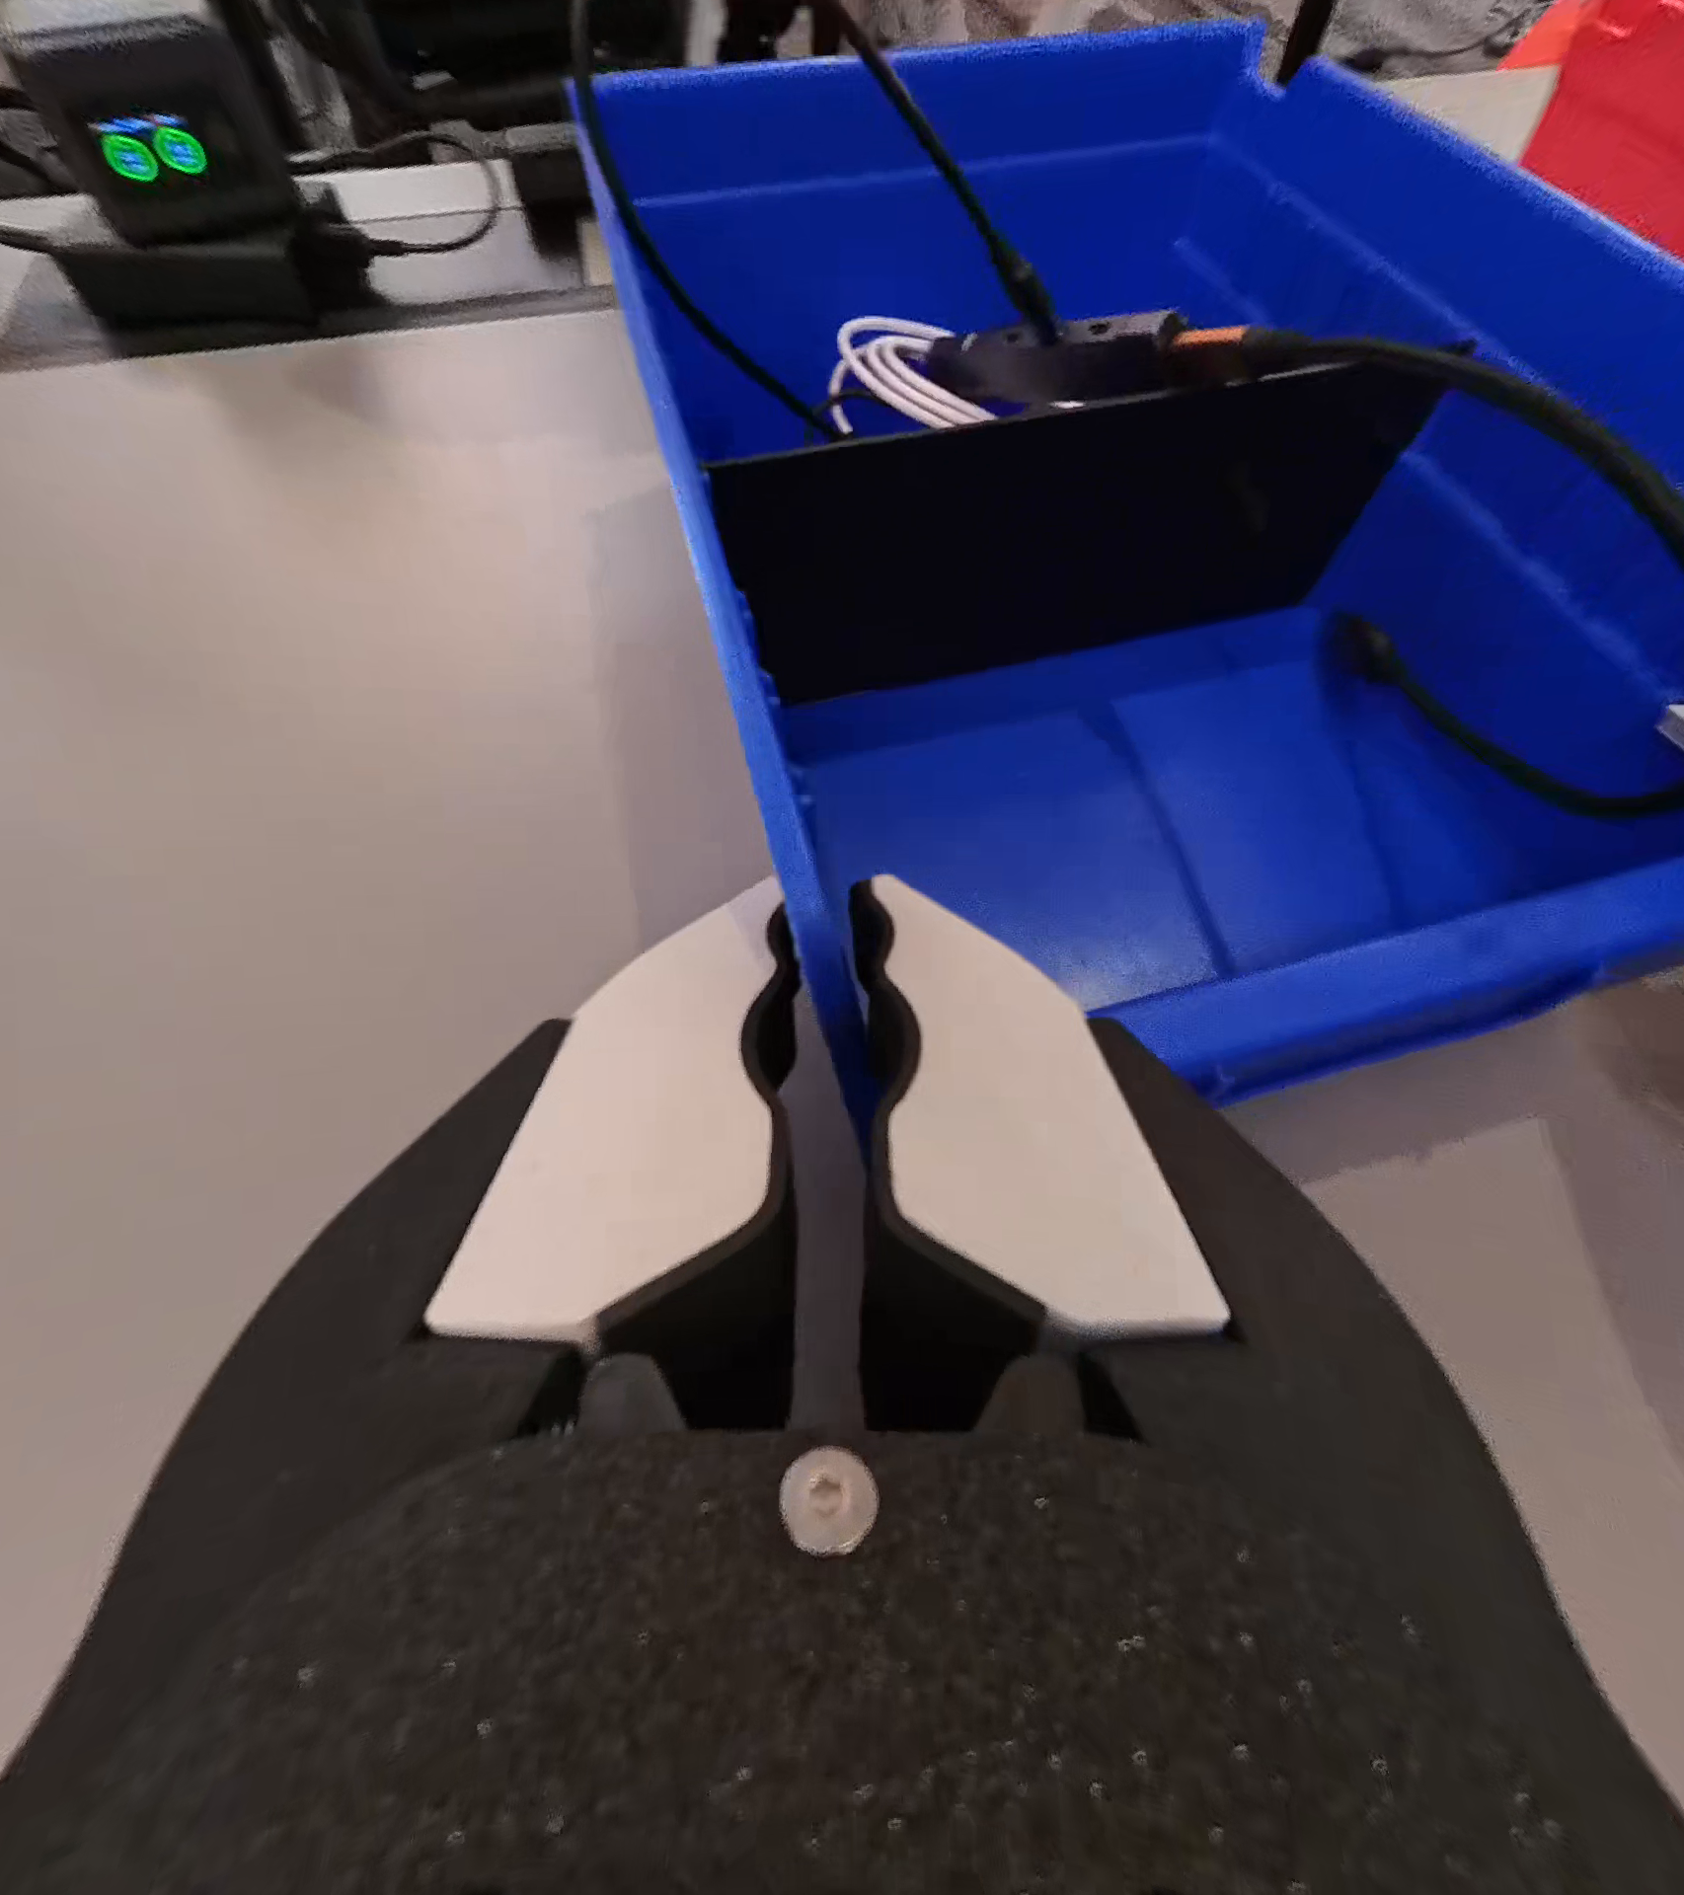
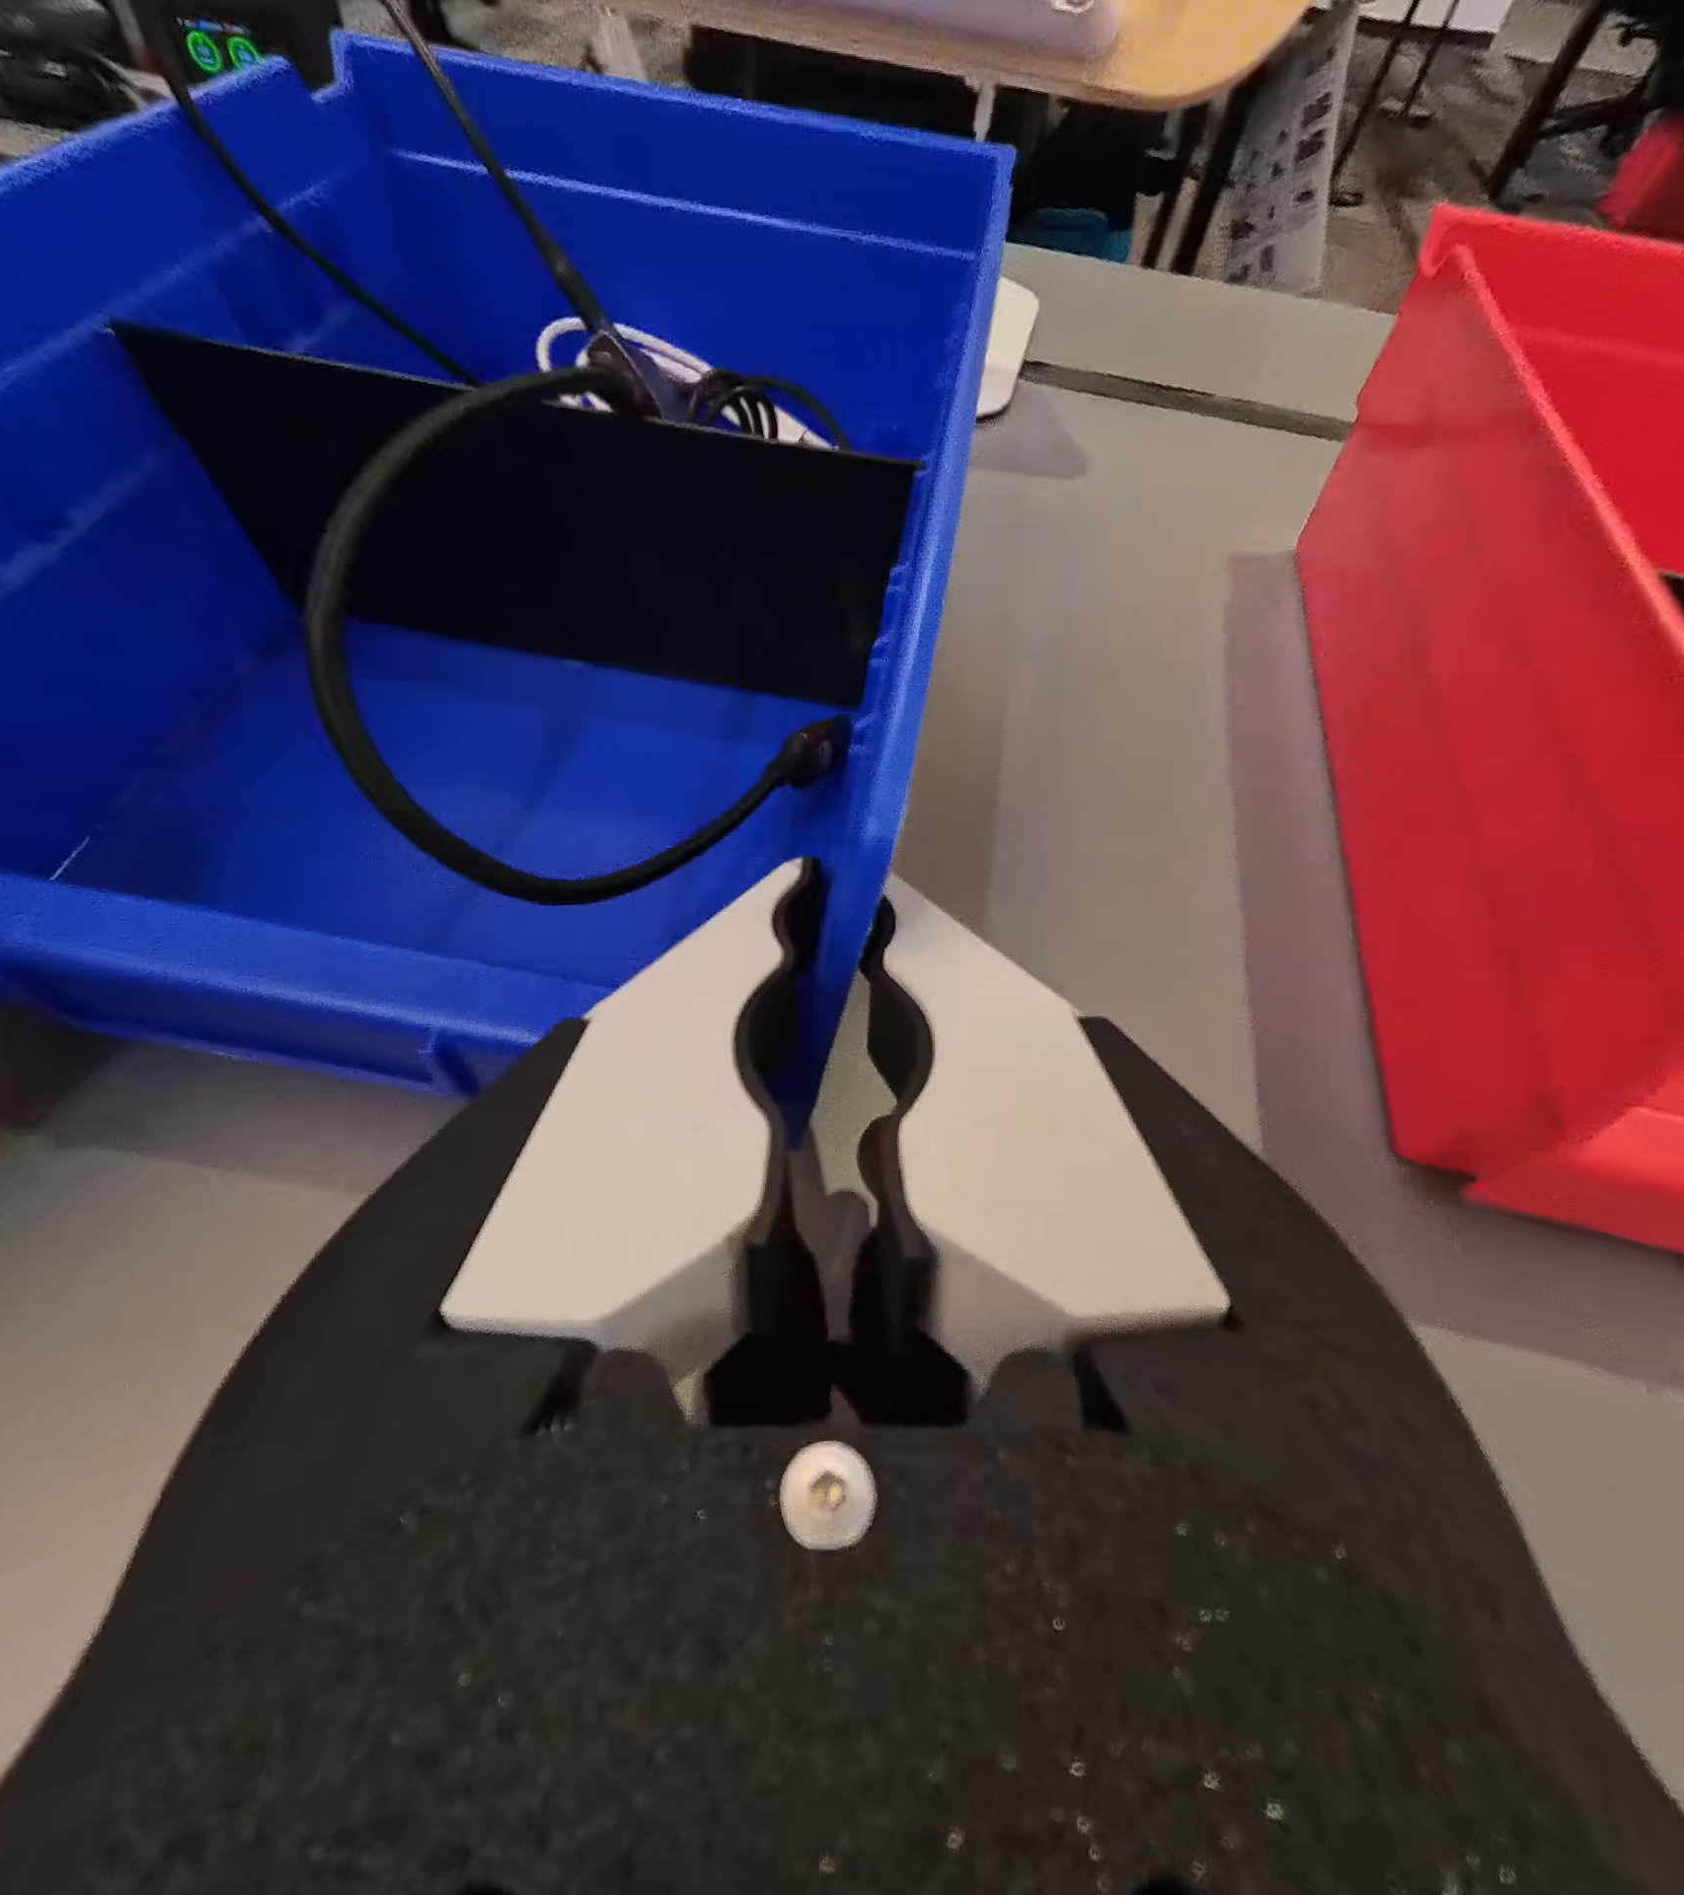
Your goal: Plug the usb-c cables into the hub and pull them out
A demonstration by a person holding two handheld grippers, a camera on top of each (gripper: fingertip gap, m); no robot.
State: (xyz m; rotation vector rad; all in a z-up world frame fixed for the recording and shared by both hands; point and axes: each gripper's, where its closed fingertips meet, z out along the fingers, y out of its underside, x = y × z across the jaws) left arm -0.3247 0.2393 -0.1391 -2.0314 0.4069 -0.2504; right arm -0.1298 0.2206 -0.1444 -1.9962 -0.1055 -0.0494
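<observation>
Both grippers, left gripper (image 1: 823, 923) and right gripper (image 2: 843, 913), clamp their jaws on opposite walls of the blue bin (image 1: 1433, 984), apparently steadying it; the hub (image 1: 1053, 354) lies behind the black divider (image 1: 1023, 554).

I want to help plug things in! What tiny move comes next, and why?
Probably move the right tool over the wall of the blue bin toward the black cable's loose plug: it lies unplugged in the near compartment, closest to that tool.

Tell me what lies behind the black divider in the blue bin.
Behind the black divider: a dark hub, coiled white cable and black cables. The divider hides the hub's lower part and the floor there.
</observation>
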